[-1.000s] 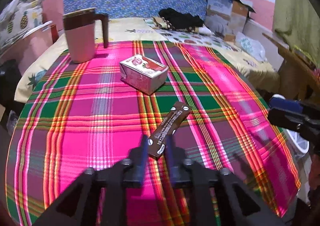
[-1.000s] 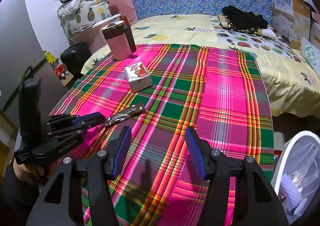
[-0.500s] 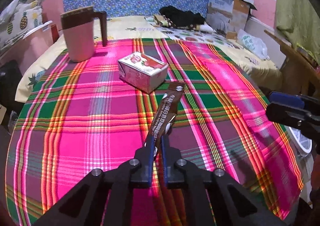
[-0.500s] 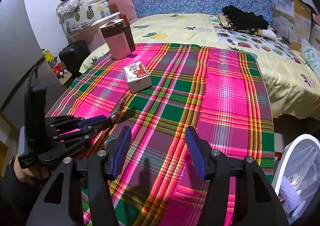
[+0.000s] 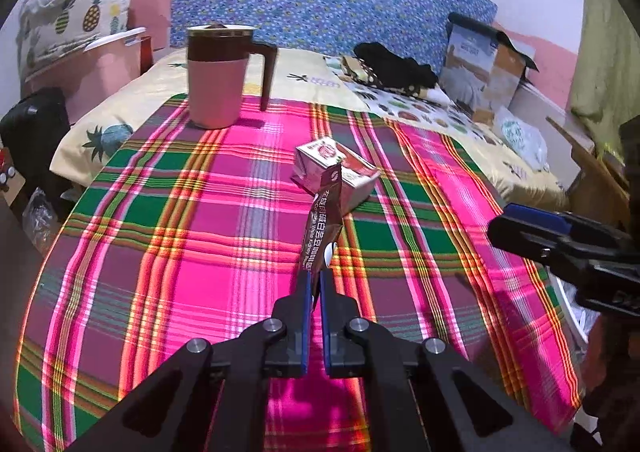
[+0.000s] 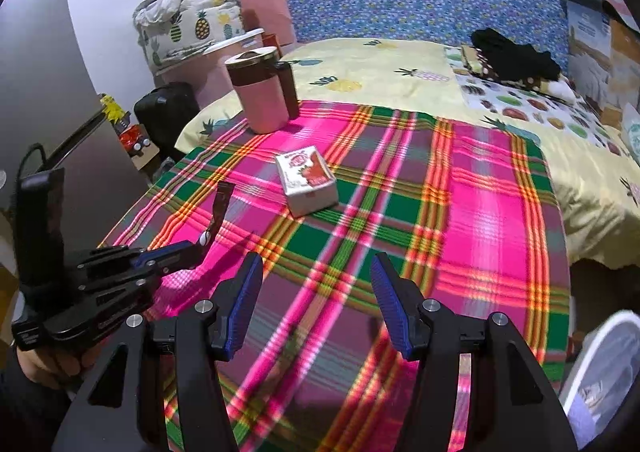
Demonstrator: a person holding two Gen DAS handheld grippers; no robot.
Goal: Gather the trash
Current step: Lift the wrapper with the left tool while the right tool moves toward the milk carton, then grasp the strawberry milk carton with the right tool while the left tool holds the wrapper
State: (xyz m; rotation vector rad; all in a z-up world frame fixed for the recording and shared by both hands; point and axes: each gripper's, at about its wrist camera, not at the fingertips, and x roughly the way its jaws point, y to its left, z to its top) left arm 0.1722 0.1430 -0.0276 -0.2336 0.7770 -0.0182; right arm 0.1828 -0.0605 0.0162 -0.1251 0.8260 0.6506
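Observation:
My left gripper (image 5: 313,279) is shut on the lower end of a long brown snack wrapper (image 5: 325,217), which stands up off the plaid cloth. In the right wrist view the same wrapper (image 6: 220,208) sticks up from the left gripper (image 6: 196,248) at the left. A small red-and-white carton (image 5: 340,172) lies on the cloth just beyond the wrapper; it is also the carton (image 6: 308,180) ahead of my right gripper (image 6: 316,300), which hangs open over the cloth with nothing between its fingers. The right gripper (image 5: 520,228) shows at the right edge of the left wrist view.
A pink mug with a brown lid and handle (image 5: 218,72) stands at the far left of the plaid cloth (image 5: 160,252). A white bin with a liner (image 6: 600,372) sits off the table's right edge. Bedding, dark clothes (image 5: 396,68) and a cardboard box (image 5: 488,68) lie behind.
The left gripper's jaws closed on the wrapper's near end and lifted it off the cloth, so it now stands upright. The right gripper stayed open and shifted slightly.

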